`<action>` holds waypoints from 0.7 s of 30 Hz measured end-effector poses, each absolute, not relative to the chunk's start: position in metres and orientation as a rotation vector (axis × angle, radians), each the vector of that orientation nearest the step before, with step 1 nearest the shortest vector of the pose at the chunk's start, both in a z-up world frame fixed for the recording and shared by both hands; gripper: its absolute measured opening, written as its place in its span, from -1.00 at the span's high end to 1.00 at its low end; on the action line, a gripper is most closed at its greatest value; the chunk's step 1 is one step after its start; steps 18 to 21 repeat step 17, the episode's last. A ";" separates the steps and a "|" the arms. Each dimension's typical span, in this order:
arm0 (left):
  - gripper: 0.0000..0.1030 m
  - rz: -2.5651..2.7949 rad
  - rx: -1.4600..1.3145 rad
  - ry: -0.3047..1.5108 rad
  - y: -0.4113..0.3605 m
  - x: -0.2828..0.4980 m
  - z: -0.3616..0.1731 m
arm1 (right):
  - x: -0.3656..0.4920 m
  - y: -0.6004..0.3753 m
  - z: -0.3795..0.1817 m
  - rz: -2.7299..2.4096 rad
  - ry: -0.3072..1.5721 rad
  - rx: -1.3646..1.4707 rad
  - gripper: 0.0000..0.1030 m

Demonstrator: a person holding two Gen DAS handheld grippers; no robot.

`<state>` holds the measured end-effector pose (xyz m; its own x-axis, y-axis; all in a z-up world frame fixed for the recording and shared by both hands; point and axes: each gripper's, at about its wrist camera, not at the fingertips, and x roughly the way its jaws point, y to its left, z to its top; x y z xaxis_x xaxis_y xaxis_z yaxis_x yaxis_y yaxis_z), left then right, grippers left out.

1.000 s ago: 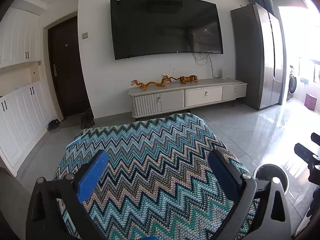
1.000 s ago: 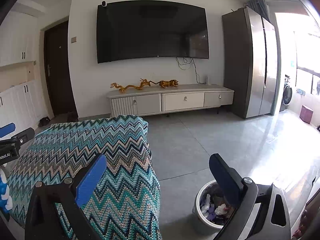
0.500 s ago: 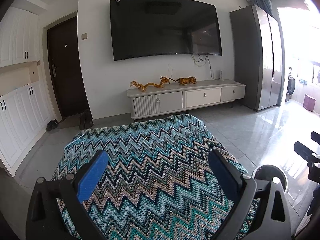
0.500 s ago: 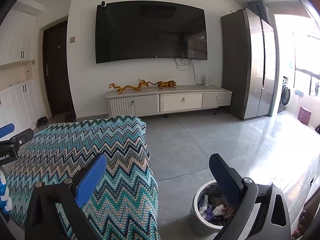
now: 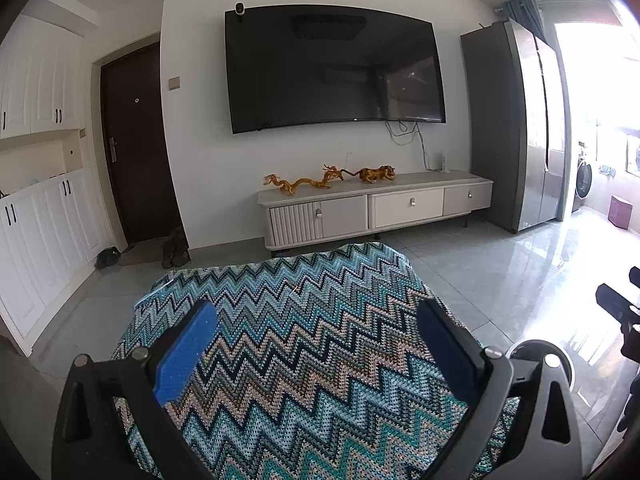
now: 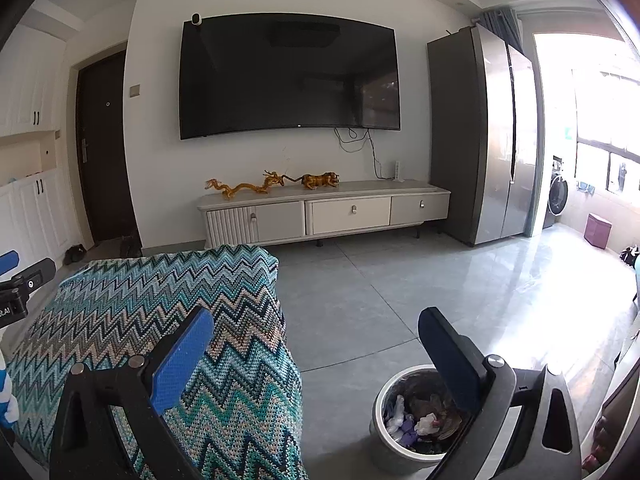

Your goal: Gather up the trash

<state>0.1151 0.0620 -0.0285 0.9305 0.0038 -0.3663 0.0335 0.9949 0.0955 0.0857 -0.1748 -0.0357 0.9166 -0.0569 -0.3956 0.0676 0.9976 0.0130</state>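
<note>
A grey round trash bin [image 6: 386, 436] stands on the floor at the lower right of the right wrist view, with crumpled white, purple and brown trash [image 6: 416, 420] inside. Its rim also shows in the left wrist view [image 5: 534, 346]. My right gripper [image 6: 316, 332] is open and empty, above the bin and the edge of a table covered with a zigzag cloth [image 6: 168, 304]. My left gripper [image 5: 316, 324] is open and empty, above the same cloth [image 5: 304, 320]. No loose trash shows on the cloth.
A white TV cabinet [image 6: 324, 214] with golden figurines stands against the far wall under a large TV [image 6: 288, 76]. A grey fridge [image 6: 484, 136] is at the right. A dark door [image 5: 138, 148] and white cupboards [image 5: 36, 208] are at the left. Grey tiled floor [image 6: 400, 288] lies between.
Both views have risen and tilted up slightly; more of the wall and ceiling shows. Both grippers stay open and empty.
</note>
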 end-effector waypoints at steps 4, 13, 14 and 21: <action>-0.96 -0.027 0.099 0.366 0.058 0.109 -0.024 | 0.081 -0.178 -0.035 -0.070 0.402 0.033 -1.00; -0.96 -0.032 0.107 0.342 0.052 0.096 -0.016 | 0.067 -0.184 -0.027 -0.084 0.371 0.044 -1.00; -0.96 -0.031 0.107 0.339 0.052 0.095 -0.016 | 0.066 -0.185 -0.026 -0.085 0.369 0.047 -1.00; -0.96 -0.030 0.106 0.331 0.052 0.092 -0.014 | 0.063 -0.186 -0.025 -0.089 0.363 0.049 -1.00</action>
